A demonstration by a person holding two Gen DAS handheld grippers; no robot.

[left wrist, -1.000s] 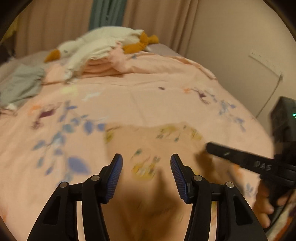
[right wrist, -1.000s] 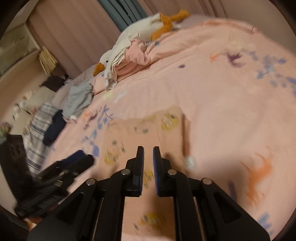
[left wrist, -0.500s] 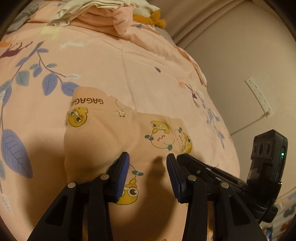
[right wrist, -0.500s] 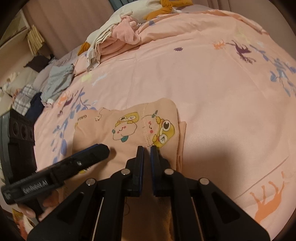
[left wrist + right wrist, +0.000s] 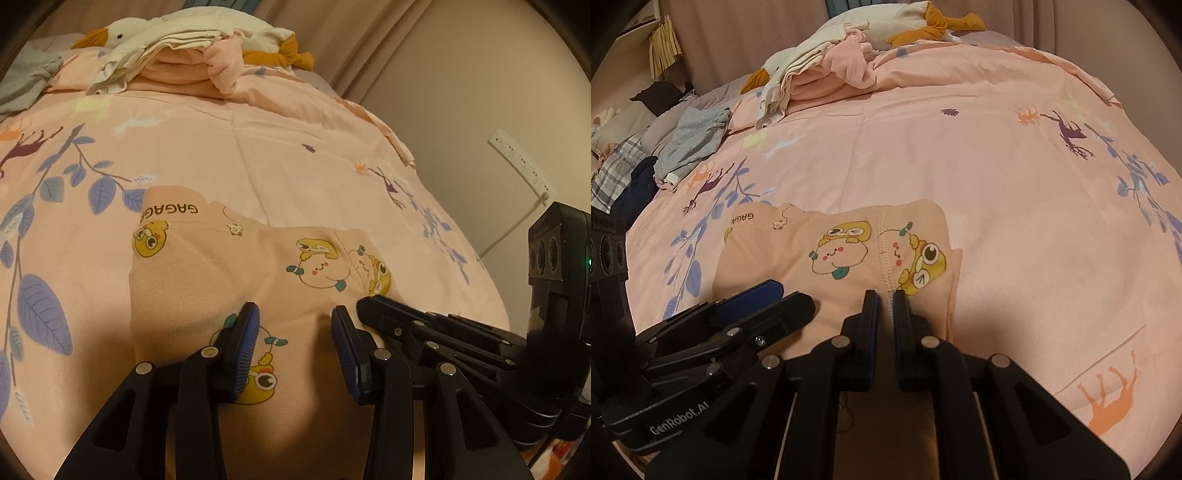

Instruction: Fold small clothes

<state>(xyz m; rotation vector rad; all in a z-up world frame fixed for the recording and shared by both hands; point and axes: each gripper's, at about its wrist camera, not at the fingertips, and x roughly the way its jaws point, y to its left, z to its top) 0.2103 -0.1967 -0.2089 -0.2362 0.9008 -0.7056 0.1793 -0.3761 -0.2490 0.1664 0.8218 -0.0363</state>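
Garment position governs the coming move: the small peach garment (image 5: pixel 229 280), printed with cartoon faces, lies flat on the pink bedspread (image 5: pixel 295 155) directly ahead of and under both grippers, with its near edge beneath the fingertips and its lettered waistband at the far left corner. Its long axis runs left to right across both views, crosswise to the line along which each gripper points. The left gripper (image 5: pixel 293 332) stands over the middle of the near portion; its jaws have just been closing and now stand partly apart, with cloth lying between them, but the pads do not visibly press on a fold. The right gripper (image 5: pixel 885 308) sits just beside it, toward the right end near the stitched seam; its jaws are almost together, and whether cloth is pinched between the tips cannot be told. Neither gripper is clearly nearer; each covers its own half of the near edge. In judgement, the next fold would carry this near edge away toward the far edge.
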